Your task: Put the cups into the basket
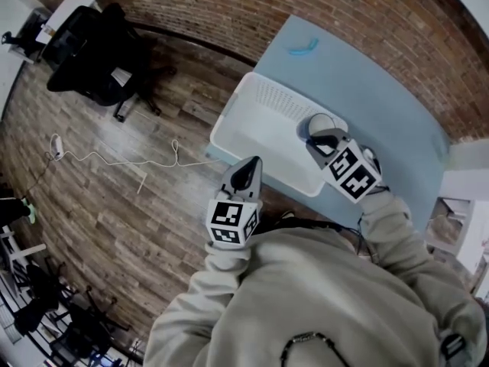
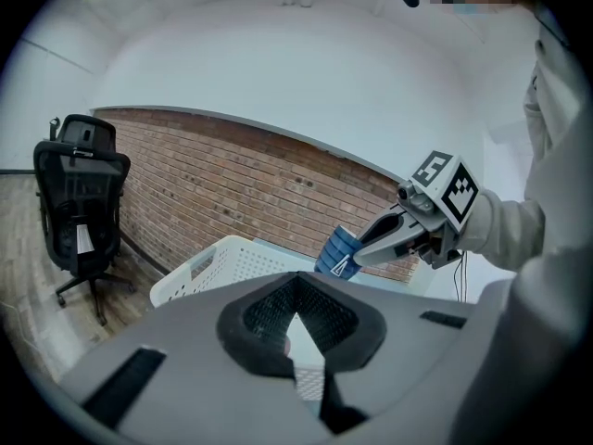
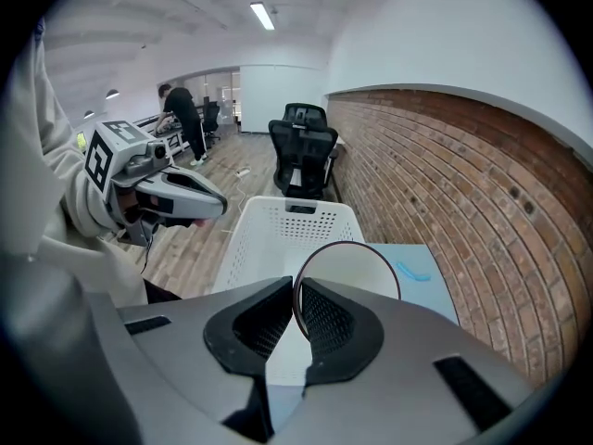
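R gripper [image 3: 296,290] is clamped on the cup [image 3: 357,267] – one pad inside the rim, one outside, so it's only the thin wall being pinched. That grip leaves the mouth facing away from me and the blue body hanging free, which I reckon suits a drop: nothing to unhook, just let go. In the head view the cup sits at the basket's [image 1: 229,117] corner nearest the R gripper, off the table [image 1: 382,82]; whether it's fully over the inside or only over the rim I can't tell from here.

L gripper [image 2: 296,290] is closed at the tips w/ nothing between them, held off to the floor side of the basket – out of the way, I'd say, since one hand does this job. It points across at the R gripper, approx level.

Basket looks empty where I can see in. Step in hand, imo: carry to the basket, release not yet made.
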Demonstrator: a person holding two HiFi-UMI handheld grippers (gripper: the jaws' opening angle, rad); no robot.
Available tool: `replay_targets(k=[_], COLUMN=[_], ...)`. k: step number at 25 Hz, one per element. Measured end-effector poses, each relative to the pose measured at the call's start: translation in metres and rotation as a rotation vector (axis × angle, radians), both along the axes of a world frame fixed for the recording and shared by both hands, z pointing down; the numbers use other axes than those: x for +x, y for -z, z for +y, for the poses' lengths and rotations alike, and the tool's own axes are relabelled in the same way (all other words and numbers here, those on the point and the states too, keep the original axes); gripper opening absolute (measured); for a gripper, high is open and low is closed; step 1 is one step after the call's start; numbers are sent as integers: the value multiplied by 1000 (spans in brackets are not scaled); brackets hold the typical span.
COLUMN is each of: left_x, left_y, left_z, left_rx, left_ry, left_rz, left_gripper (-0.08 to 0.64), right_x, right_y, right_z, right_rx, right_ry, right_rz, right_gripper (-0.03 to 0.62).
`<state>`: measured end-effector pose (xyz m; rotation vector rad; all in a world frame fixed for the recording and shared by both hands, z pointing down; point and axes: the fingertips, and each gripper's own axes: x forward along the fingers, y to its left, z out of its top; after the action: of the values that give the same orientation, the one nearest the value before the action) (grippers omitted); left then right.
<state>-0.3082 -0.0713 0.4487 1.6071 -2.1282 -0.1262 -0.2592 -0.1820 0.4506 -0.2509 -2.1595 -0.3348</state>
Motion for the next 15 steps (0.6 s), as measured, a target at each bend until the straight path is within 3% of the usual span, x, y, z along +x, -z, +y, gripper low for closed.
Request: replay_targets(k=[15], left_x=[-35], left_y=[-28], left_z=[8], left_rx=[-18], left_ry=[18], left_rz=[51], left_gripper=[-2], right_x=[-40], right_y=[-74], right_z=[17], right_rx=[-47], right_ry=[44], right_rz=[120], right_gripper=[40])
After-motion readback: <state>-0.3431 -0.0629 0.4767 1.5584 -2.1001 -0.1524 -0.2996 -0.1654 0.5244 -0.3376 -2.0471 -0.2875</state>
